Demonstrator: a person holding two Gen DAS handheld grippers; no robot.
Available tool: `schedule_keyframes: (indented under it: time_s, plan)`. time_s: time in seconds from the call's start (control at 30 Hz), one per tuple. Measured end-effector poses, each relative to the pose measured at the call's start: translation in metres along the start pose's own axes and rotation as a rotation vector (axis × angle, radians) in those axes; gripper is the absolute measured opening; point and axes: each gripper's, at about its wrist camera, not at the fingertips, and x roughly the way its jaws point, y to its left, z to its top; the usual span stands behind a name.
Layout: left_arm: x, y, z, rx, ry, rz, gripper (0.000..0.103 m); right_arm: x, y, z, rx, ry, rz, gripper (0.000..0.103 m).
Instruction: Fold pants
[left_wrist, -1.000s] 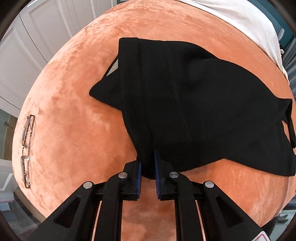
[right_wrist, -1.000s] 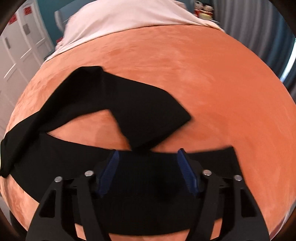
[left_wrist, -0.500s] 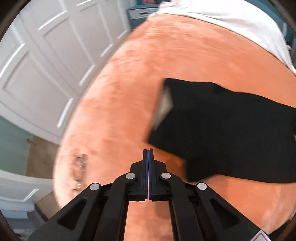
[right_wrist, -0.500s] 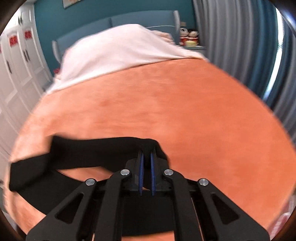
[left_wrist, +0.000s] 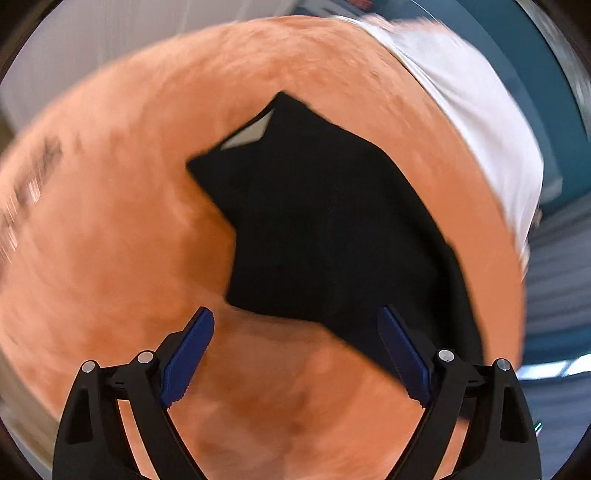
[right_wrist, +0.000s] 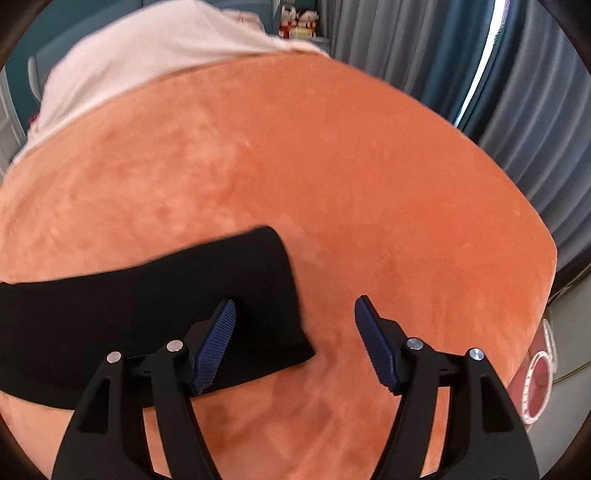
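The folded black fabric pants (left_wrist: 332, 229) lay on the orange plush blanket (right_wrist: 332, 166); the left gripper (left_wrist: 295, 354) and right gripper (right_wrist: 295, 339) gaped wide, holding nothing.

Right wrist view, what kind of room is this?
Most likely a bedroom: a bed under an orange velvet blanket with white bedding at its head, and blue-grey curtains beside it. Black pants lie on the blanket.

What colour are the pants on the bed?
Black; the pants show best in the left wrist view.
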Motion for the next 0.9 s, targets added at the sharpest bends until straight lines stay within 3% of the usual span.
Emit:
schedule_keyframes:
  time_s: [0.07,0.1,0.13,0.17,0.2,0.3,0.4,0.47,0.53,0.6,0.67,0.77,0.83,0.9]
  plan:
    - [0.017,0.013,0.005,-0.13,0.027,-0.06,0.085,-0.021,0.008,-0.008,0.006,-0.039,0.028,0.071]
    - [0.023,0.017,0.006,-0.179,0.037,-0.1,0.074,-0.031,0.014,-0.012,0.007,-0.051,0.047,0.073]
    - [0.034,0.02,0.008,-0.221,0.072,-0.141,0.04,-0.043,0.021,-0.021,0.009,-0.068,0.064,0.074]
    - [0.038,0.019,0.007,-0.229,0.103,-0.145,0.018,-0.051,0.027,-0.028,0.012,-0.076,0.081,0.075]
    - [0.041,0.017,0.011,-0.229,0.135,-0.153,0.004,-0.058,0.034,-0.035,0.008,-0.074,0.102,0.075]
    - [0.008,-0.005,0.038,-0.117,0.079,-0.172,0.004,-0.08,0.056,-0.054,-0.034,-0.073,0.128,0.075]
    - [-0.068,-0.042,0.071,0.134,-0.043,-0.116,0.004,-0.098,0.075,-0.059,-0.062,-0.084,0.172,0.075]
    - [-0.083,-0.042,0.089,0.209,-0.068,-0.022,0.005,-0.103,0.082,-0.061,-0.064,-0.094,0.189,0.077]
    - [-0.067,-0.027,0.091,0.273,-0.046,0.142,0.008,-0.097,0.092,-0.066,-0.081,-0.072,0.187,0.077]
    - [-0.022,-0.002,0.089,0.286,0.042,0.243,0.009,-0.084,0.1,-0.075,-0.085,-0.029,0.191,0.077]
    - [-0.001,0.01,0.076,0.259,0.078,0.258,0.009,-0.076,0.107,-0.085,-0.073,0.017,0.21,0.077]
    - [-0.008,0.008,0.05,0.264,-0.004,0.262,0.016,-0.071,0.104,-0.096,-0.063,0.049,0.205,0.077]
    - [-0.012,0.011,0.035,0.258,-0.027,0.308,0.042,-0.064,0.087,-0.098,-0.019,0.057,0.187,0.077]
    - [-0.024,0.012,0.029,0.251,-0.077,0.336,0.042,-0.054,0.061,-0.094,0.072,0.072,0.177,0.077]
